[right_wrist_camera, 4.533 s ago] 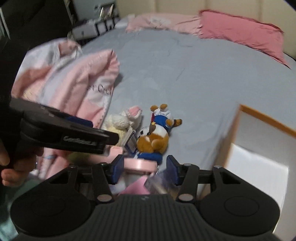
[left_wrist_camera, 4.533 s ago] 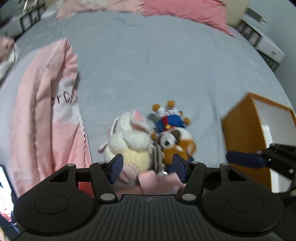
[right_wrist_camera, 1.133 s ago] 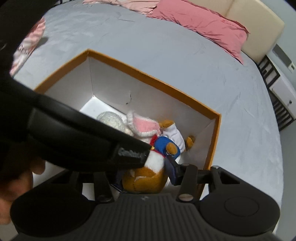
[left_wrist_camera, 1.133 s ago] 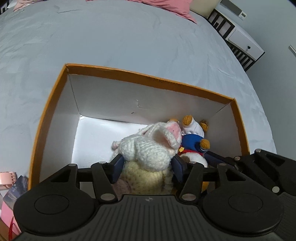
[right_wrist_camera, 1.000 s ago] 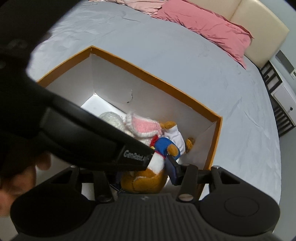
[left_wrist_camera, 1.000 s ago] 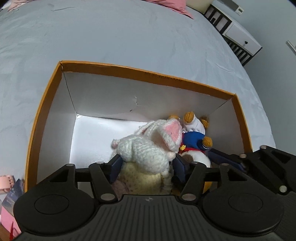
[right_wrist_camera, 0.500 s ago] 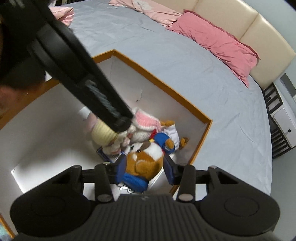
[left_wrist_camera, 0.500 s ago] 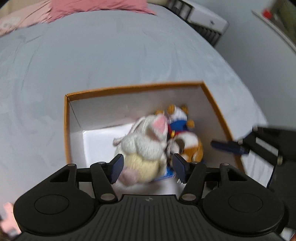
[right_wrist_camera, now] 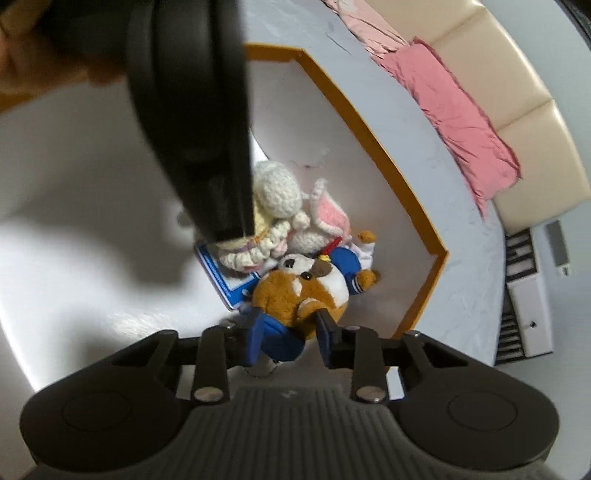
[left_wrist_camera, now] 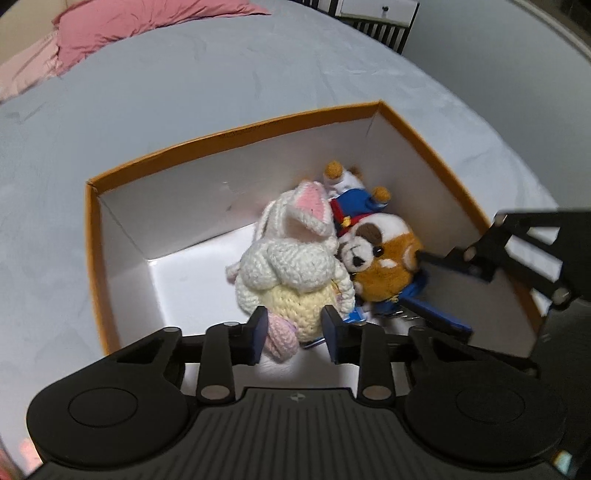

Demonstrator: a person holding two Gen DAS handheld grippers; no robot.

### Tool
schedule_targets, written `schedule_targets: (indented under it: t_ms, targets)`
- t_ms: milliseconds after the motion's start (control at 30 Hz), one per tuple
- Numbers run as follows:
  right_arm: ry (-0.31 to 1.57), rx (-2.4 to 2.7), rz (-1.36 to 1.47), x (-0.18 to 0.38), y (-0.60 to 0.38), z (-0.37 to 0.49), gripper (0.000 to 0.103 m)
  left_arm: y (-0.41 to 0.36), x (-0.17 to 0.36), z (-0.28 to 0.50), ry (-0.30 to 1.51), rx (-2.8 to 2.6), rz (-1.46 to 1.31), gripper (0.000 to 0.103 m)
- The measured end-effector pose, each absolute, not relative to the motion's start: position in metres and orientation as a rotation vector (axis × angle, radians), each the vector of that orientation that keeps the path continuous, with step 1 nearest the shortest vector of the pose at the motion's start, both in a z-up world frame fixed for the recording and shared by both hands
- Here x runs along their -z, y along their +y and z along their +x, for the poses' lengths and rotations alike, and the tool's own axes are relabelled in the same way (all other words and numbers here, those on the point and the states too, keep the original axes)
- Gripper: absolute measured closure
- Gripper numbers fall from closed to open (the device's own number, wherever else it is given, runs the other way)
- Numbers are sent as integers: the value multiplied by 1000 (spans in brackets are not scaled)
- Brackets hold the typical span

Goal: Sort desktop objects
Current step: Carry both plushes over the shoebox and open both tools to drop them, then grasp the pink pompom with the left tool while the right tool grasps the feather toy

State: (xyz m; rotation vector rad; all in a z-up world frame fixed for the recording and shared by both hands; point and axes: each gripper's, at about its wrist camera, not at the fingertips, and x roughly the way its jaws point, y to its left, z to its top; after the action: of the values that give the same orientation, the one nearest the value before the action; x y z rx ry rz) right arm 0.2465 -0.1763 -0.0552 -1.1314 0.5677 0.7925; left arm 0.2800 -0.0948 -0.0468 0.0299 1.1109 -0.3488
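Note:
An orange box (left_wrist_camera: 236, 131) with white walls sits on the bed. Inside lie a white crochet bunny (left_wrist_camera: 291, 258), a brown-and-white dog plush (left_wrist_camera: 384, 254) and a blue-and-white plush with orange feet (left_wrist_camera: 354, 199), on a blue card (right_wrist_camera: 221, 280). My left gripper (left_wrist_camera: 293, 330) hangs over the bunny's lower end. Its jaws are closing, and the bunny's body spreads wider than the gap behind them, unpinched. My right gripper (right_wrist_camera: 290, 334) is closing on the dog plush's (right_wrist_camera: 299, 288) blue lower end, which fills the gap between its fingers. The left gripper's black body (right_wrist_camera: 192, 129) hides part of the bunny (right_wrist_camera: 277, 188).
Grey bed sheet (left_wrist_camera: 184, 92) surrounds the box (right_wrist_camera: 369, 129). Pink pillows (left_wrist_camera: 129, 26) and a beige headboard (right_wrist_camera: 517, 92) lie at the far end. A white nightstand (left_wrist_camera: 376, 7) stands beyond the bed. A person's hand (right_wrist_camera: 37, 66) holds the left gripper.
Both grippers have rolled and shifted over the box. The left jaws let go of the bunny, now lying in the box, then narrowed. The right jaws have narrowed on the dog plush.

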Motion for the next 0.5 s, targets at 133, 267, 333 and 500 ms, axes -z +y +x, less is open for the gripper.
schedule_targets:
  t_ms: [133, 267, 333, 500]
  targets:
    - [528, -697, -1069, 59, -180, 248, 93, -96, 47, 279, 1090, 355, -51, 71]
    - [515, -681, -1028, 55, -182, 246, 97, -95, 49, 282, 1097, 347, -99, 74]
    - [519, -683, -1026, 56, -183, 248, 97, -99, 49, 281, 1089, 341, -74, 74]
    - [525, -719, -983, 51, -182, 245, 95, -95, 40, 278, 1071, 312, -70, 73]
